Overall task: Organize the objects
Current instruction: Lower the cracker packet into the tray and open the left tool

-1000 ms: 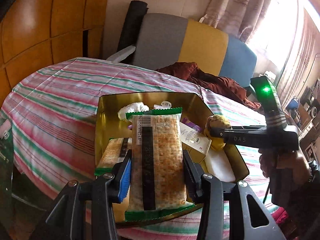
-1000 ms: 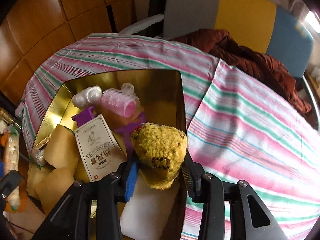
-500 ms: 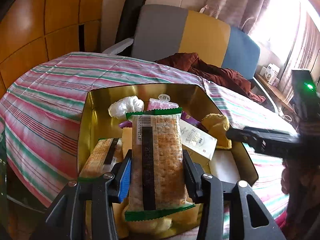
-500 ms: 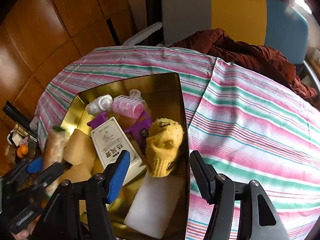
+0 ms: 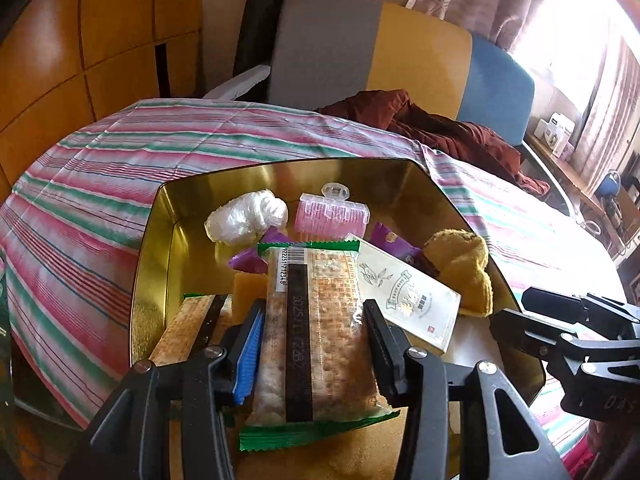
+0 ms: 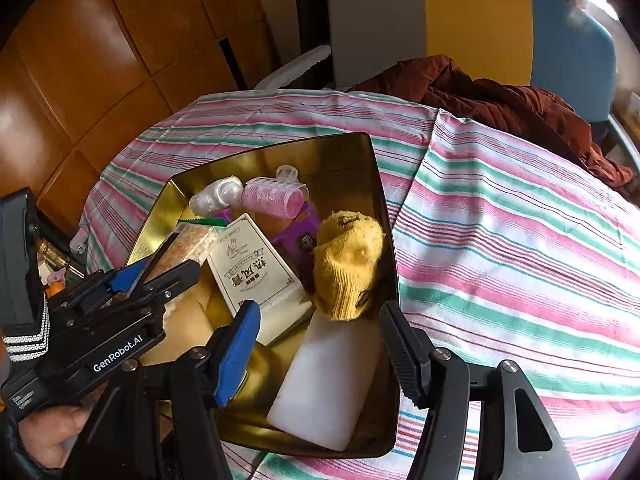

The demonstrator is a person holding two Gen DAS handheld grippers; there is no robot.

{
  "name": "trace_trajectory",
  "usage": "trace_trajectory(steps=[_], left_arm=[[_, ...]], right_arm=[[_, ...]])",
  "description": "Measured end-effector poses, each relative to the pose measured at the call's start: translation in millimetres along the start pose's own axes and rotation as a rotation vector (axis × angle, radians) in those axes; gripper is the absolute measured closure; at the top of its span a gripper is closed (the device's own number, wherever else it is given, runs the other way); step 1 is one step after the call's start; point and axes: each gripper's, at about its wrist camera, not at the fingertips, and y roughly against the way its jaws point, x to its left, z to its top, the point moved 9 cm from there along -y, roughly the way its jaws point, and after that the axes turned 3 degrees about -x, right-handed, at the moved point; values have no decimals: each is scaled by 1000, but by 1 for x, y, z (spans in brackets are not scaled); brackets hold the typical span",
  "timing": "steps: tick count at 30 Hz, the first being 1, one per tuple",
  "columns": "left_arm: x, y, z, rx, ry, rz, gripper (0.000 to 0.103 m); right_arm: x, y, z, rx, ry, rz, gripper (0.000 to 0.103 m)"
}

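Progress looks well along: the gold tin (image 6: 362, 148) on the striped tablecloth (image 6: 520, 240) already holds a yellow knitted sock (image 6: 348, 264), a pink hair roller (image 6: 272, 198), a white block (image 6: 328, 380), a white box (image 6: 256, 268) and more. One cracker packet (image 5: 316, 320) is left to set down; it sits between the pads of the left gripper (image 5: 314, 344) over the tin, jaws just opening. The right gripper (image 6: 320, 354) stands wide and empty above the white block. Readable writing: "GenRobot.AI" on the left gripper, a barcode and a date stamp on the packet, and Chinese characters on the box.
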Motion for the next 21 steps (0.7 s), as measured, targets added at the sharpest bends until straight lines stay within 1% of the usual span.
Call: trace_trajectory(steps=[3,5,8,13,15,17,18,21], left_arm=[[5,4,0,5,32,-1,55],[7,10,-1,1,52,-17,54],[9,24,0,-26,62,-30,53],[16,52,1,-69,88,-71,54],[24,65,-4,-89,84,-49,55],[29,71,-13,-89,72,-26,57],[32,71,-19,-84,69,-9,57],[29,57,-30,-41,57,-6,59]], right_arm=[[0,1,-2,0,-5,4,40],[1,2,-3,-2,-6,5,40],[4,5,-5,-6,-6,9,40],[6,7,-9,-7,-5,12,39],[6,9,-10,-9,-7,12,39],[6,11,-10,-14,-8,13,39],[6,11,-10,-15,-10,13,39],[7,12,-10,-17,-12,15,39]])
